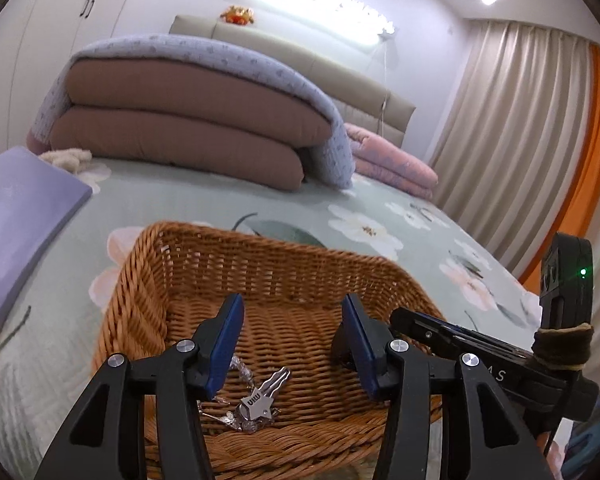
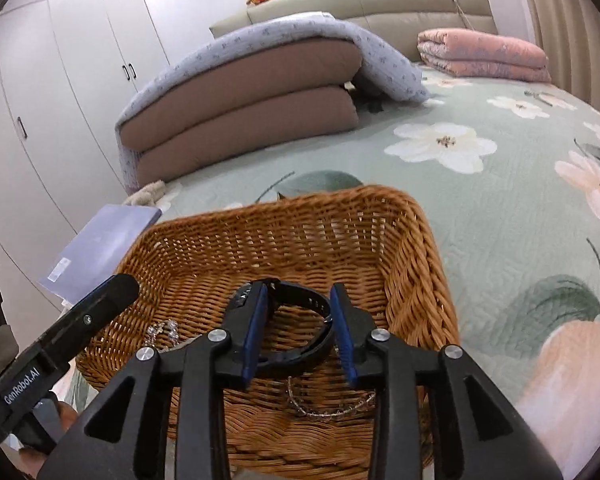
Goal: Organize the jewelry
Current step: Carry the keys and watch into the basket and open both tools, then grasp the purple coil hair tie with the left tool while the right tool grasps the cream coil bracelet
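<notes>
A brown wicker basket (image 1: pixel 260 264) stands on the flowered bedspread; it also shows in the right wrist view (image 2: pixel 416 264). In the left wrist view, silver keys (image 1: pixel 260 398) and a sparkly chain (image 1: pixel 242 372) lie on its floor. My left gripper (image 1: pixel 292 324) is open and empty above them. In the right wrist view, a black wristband (image 2: pixel 300 328) lies between the fingers of my right gripper (image 2: pixel 300 316), which is open. A silver chain (image 2: pixel 332 406) lies on the basket floor below it, and sparkly jewelry (image 2: pixel 166 330) lies at the left.
A folded brown-and-lavender quilt (image 1: pixel 188 120) and a folded pink blanket (image 1: pixel 392 160) lie further up the bed. A lavender flat box (image 1: pixel 20 216) lies left of the basket. Wardrobes stand on the left, curtains on the right.
</notes>
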The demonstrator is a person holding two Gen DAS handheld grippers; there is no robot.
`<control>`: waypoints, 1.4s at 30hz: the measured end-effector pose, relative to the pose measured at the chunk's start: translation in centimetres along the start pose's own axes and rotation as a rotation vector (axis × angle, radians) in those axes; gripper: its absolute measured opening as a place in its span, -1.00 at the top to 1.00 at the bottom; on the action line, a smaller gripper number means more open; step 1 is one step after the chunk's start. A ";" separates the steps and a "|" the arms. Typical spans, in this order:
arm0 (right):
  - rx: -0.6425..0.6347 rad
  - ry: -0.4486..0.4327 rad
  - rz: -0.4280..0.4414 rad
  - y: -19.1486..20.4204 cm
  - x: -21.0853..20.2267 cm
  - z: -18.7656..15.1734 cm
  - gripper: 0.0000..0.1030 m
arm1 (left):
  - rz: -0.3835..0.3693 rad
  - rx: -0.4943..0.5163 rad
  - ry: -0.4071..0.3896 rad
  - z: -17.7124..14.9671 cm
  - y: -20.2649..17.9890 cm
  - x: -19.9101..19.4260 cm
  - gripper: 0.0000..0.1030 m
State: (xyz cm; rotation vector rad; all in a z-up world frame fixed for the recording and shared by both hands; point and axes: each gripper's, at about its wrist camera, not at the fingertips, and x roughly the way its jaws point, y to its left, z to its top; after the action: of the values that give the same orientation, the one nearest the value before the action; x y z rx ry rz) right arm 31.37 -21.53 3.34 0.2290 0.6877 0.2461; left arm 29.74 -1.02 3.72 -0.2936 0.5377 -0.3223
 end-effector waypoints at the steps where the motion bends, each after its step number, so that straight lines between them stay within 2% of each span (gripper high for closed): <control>1: -0.004 -0.005 0.000 0.1 -0.1 0.0 0.31 | 0.004 0.002 -0.009 0.0 0.0 -0.2 -0.02; 9: -0.036 -0.066 -0.010 0.7 -1.4 -0.1 0.31 | 0.006 0.011 -0.042 0.0 -0.3 -1.1 -0.02; 15: -0.048 -0.161 0.012 1.2 -5.0 -1.1 0.31 | 0.033 0.002 -0.155 0.1 -0.2 -5.6 -0.02; 19: -0.053 -0.199 0.021 1.8 -8.1 -2.3 0.31 | -0.017 -0.017 -0.160 0.1 -0.3 -9.1 -0.02; 22: -0.049 -0.192 0.043 2.3 -10.0 -3.8 0.31 | -0.014 0.011 -0.131 -0.9 -0.2 -11.2 -0.02; 25: -0.061 -0.164 0.068 3.1 -11.4 -5.9 0.31 | 0.029 0.042 -0.082 -2.4 0.5 -13.0 -0.02; 30: -0.130 -0.101 0.068 5.2 -11.5 -8.7 0.31 | 0.056 -0.028 0.001 -5.2 3.2 -14.7 -0.02; 36: -0.121 -0.018 0.048 4.9 -9.3 -10.4 0.31 | 0.071 -0.073 0.086 -8.1 4.9 -13.1 -0.02; 42: -0.114 0.093 0.027 4.7 -5.8 -10.1 0.31 | 0.062 -0.085 0.149 -8.7 5.2 -10.9 -0.02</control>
State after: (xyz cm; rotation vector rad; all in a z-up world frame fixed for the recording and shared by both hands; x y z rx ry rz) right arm 19.80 -17.54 0.56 0.1184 0.7601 0.3224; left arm 17.36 6.11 -0.33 -0.3359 0.7075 -0.2629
